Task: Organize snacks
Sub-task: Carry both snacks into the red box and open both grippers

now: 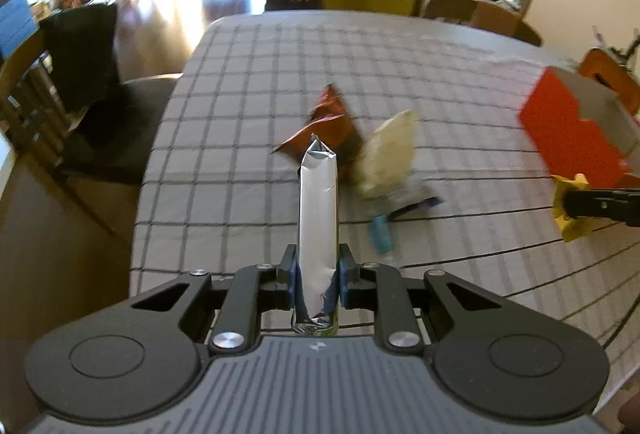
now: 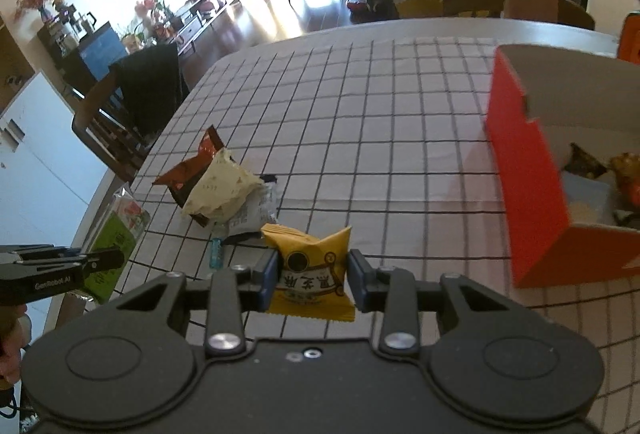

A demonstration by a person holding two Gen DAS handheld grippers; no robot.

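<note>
Left claw (image 1: 318, 270) clamped on a long silver foil snack packet (image 1: 318, 201), seen edge-on, sticking out forward past the pads and held above the tabletop (image 1: 248, 81); from the right wrist view the same packet shows a green printed face (image 2: 114, 246). Right claw (image 2: 312, 274) clamped on a yellow snack pouch (image 2: 310, 270) with a dark round emblem and printed characters, pads pressing both its sides, pouch off the cloth. Tabletop has a pale checked cloth with dark grid lines. Loose pile near the middle-left of the cloth: a red-brown packet (image 2: 192, 169), a cream packet (image 2: 222, 189) lying partly over it, a white wrapper with print (image 2: 256, 209) touching the cream one, a small teal tube-like item (image 2: 217, 254) just beside them; blurred in the left wrist view. Orange cardboard box (image 2: 524, 193) open on the right side of the tabletop, well apart from the pile, with a few wrapped snacks (image 2: 624, 177) already inside. A person's hand (image 2: 12, 346) shows at the left edge behind the left claw. Dark-draped chair (image 2: 148, 93) stands beside the tabletop's left edge.
</note>
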